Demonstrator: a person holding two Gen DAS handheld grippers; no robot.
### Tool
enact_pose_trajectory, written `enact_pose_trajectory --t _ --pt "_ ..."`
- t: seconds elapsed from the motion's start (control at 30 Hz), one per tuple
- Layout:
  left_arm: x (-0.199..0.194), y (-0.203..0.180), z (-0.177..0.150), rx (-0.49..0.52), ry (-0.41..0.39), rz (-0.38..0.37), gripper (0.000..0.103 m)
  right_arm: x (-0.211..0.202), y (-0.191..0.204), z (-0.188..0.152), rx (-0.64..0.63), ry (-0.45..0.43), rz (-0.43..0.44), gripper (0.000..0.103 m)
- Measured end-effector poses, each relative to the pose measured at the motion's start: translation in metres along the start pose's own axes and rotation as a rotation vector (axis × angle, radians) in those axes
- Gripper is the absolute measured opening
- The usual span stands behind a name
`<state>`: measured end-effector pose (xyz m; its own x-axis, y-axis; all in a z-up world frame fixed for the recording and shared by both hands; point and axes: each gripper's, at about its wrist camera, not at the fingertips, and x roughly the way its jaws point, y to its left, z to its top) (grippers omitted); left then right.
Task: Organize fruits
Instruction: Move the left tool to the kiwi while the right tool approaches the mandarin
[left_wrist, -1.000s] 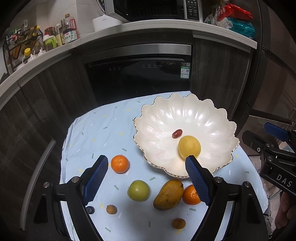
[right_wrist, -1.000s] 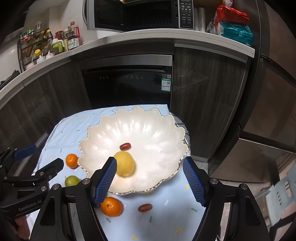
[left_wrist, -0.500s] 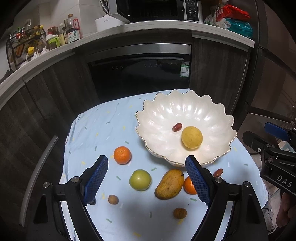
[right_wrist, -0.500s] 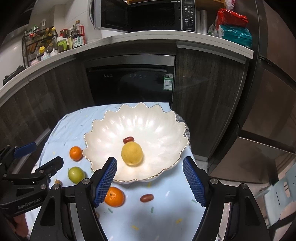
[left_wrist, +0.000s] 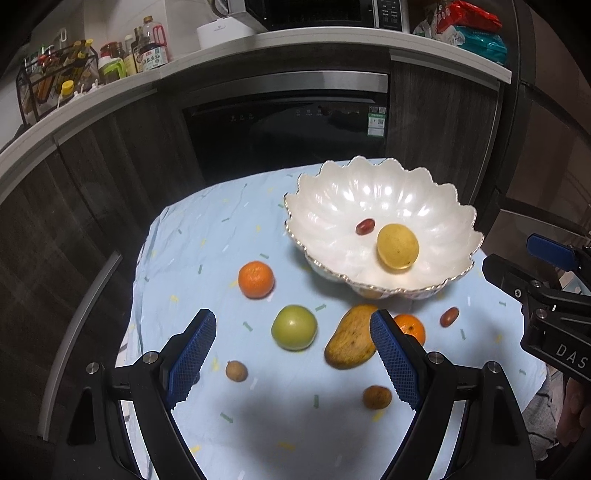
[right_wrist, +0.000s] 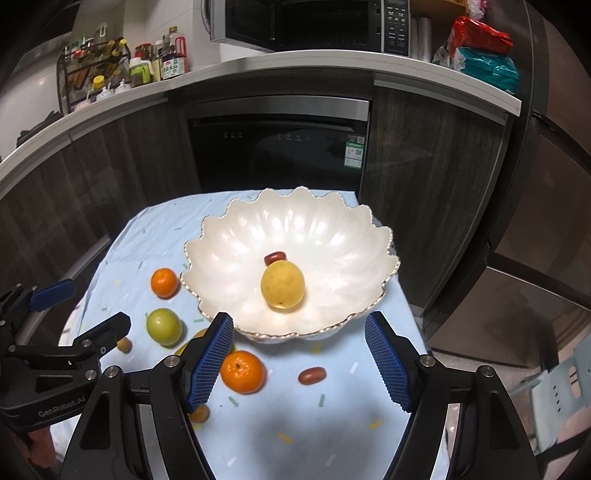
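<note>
Both claws, left claw (left_wrist: 291, 354) and right claw (right_wrist: 299, 363), spread wide and empty above scattered fruit: mango (left_wrist: 349, 341), green apple (left_wrist: 294, 327), oranges on tabletop (left_wrist: 184, 258); beyond, lemon (right_wrist: 282, 283) inside scalloped bowl (right_wrist: 332, 229).

White bowl (right_wrist: 229, 236); pale-blue confetti-flecked cloth (left_wrist: 207, 251); yellow lemon (right_wrist: 282, 283).

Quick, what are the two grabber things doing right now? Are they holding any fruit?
Left hand-held gripper: open, holding nothing, above the cloth.
Right hand-held gripper: open, holding nothing, near the white bowl.
</note>
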<state>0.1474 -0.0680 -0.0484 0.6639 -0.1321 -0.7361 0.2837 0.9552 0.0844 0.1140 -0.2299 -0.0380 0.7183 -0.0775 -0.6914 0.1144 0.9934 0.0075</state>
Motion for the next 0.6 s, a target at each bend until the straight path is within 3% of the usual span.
enact_pose_trajectory --t 0.6 --pt "0.012 0.017 -0.034 -0.006 0.017 0.040 0.086 0.022 0.028 -0.024 -0.070 0.044 0.036 0.074"
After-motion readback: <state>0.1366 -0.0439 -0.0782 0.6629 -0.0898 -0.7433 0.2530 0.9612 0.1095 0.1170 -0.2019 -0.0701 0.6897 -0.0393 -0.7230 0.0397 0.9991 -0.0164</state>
